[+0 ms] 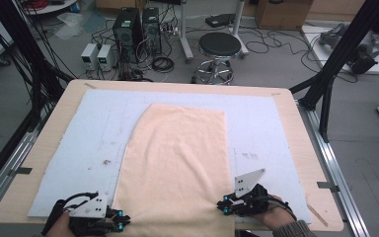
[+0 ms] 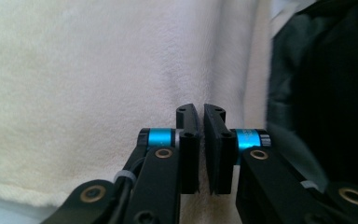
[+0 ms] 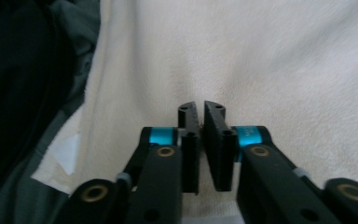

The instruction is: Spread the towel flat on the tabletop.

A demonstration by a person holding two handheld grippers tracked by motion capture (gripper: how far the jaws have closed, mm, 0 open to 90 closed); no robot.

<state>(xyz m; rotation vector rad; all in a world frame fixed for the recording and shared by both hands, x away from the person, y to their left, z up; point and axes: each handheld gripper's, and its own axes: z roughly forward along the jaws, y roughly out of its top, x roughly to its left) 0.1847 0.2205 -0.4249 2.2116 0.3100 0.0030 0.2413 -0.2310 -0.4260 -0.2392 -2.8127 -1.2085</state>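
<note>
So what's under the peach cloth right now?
The peach terry cloth lies on a pale blue-white mat over the wooden table. Anything beneath its middle is covered.

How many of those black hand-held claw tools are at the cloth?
2. The left gripper is at the near left corner of the cream towel; the right gripper is at its near right edge. Each has its jaws closed, apparently pinching the cloth.

Beyond the wooden table [image 1: 44,148] lies a grey floor [image 1: 276,64] strewn with black cables [image 1: 269,47] (a real tangle), two computer towers [image 1: 137,28], a black round stool [image 1: 219,47], and cardboard boxes [image 1: 281,12].
</note>
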